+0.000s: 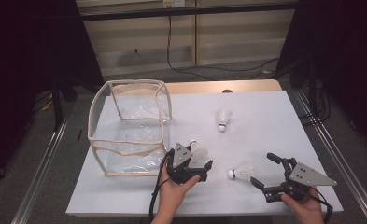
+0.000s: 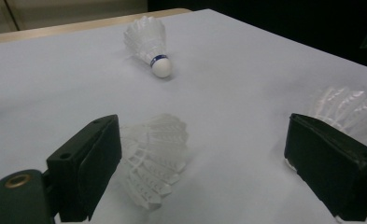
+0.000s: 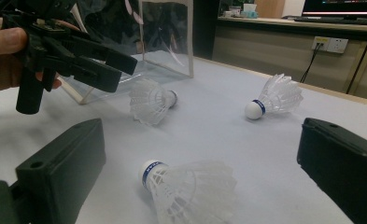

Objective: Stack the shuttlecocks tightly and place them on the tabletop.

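Three white feather shuttlecocks lie on the white mat. The nearest to the left rests between the jaws of my open left gripper, close to its left jaw and untouched. Another, with a blue band, lies cork-left in front of my open right gripper, between its spread jaws. In the left gripper view its feathers peek out behind the right jaw. The third shuttlecock lies farther back.
A clear plastic box-shaped bag with beige trim stands open-topped on the mat's left half, just left of my left gripper. The white mat covers a wooden table, whose edge shows at the back. Dark frame rails flank both sides.
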